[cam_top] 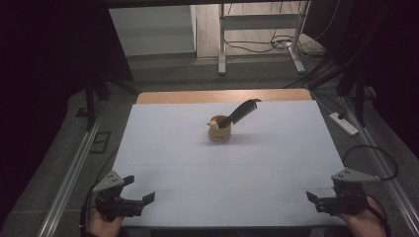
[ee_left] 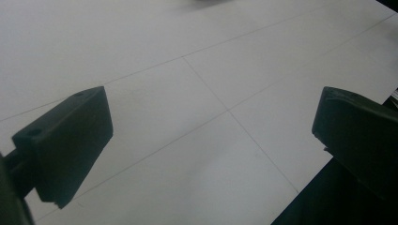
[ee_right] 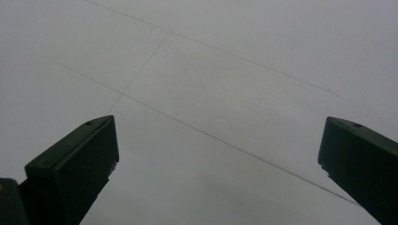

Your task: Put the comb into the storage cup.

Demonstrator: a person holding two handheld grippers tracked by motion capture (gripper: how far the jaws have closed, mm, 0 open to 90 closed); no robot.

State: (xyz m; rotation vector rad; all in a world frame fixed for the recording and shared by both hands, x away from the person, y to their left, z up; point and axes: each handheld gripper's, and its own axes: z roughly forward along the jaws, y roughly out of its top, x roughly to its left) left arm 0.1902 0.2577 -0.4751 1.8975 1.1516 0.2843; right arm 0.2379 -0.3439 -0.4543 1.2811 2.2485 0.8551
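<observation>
- Black jaws are standing wide apart on the left gripper [cam_top: 139, 188] and right gripper [cam_top: 321, 197], both resting well short of the wooden cup [cam_top: 219, 129].
- Farther off, the comb [cam_top: 241, 111] is leaning in that cup; a careless grab is risking tipping both.

A white surface [cam_top: 197, 163] marked with thin grid lines lay over a wooden board whose far edge [cam_top: 222, 95] showed. Beyond it stood a metal frame [cam_top: 257, 29] on a grey floor, with loose cables [cam_top: 269, 44] beneath. A white power strip [cam_top: 343, 123] lay at the right, beside a metal rail [cam_top: 380, 163].
</observation>
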